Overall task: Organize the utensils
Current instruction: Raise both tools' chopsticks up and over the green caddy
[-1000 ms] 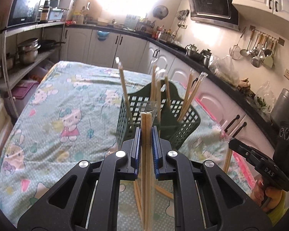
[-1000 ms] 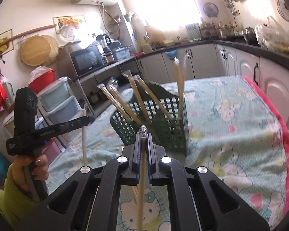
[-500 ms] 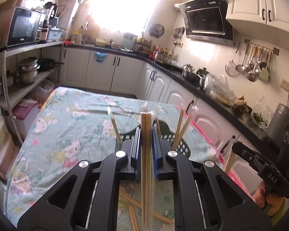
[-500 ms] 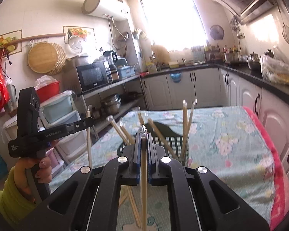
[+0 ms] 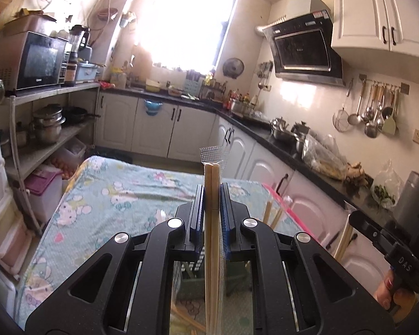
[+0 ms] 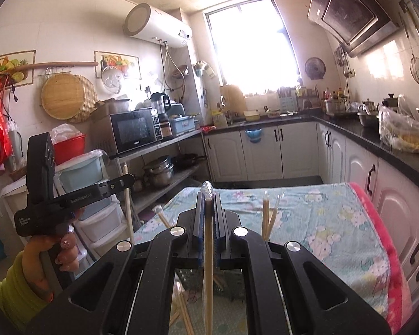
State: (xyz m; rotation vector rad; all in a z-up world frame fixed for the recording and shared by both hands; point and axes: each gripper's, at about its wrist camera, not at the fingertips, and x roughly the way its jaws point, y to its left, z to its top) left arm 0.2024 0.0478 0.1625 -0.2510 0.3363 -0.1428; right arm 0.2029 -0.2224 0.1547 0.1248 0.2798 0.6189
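Note:
My left gripper (image 5: 211,192) is shut on a plastic-wrapped pair of wooden chopsticks (image 5: 211,171) held upright, high over the table. My right gripper (image 6: 208,198) is shut on another wrapped pair of chopsticks (image 6: 207,237), also upright. The green mesh basket (image 5: 187,282) sits below, mostly hidden behind the gripper bodies, and a few chopstick tips (image 6: 265,212) stick up from it. Loose chopsticks (image 6: 181,310) lie on the cloth near the basket. The right wrist view also shows the left gripper (image 6: 125,180) at the left, in a hand with a yellow sleeve.
The table (image 5: 111,195) wears a pale green cartoon cloth with a pink edge (image 6: 388,237). A metal rack (image 5: 50,150) with pots and a microwave, plus plastic drawers (image 6: 97,223), stand to the left. White cabinets under a dark counter (image 6: 377,139) run along the right.
Both grippers have risen with their chopsticks and tipped up towards level. The basket has sunk from the middle of each view to below the gripper bodies.

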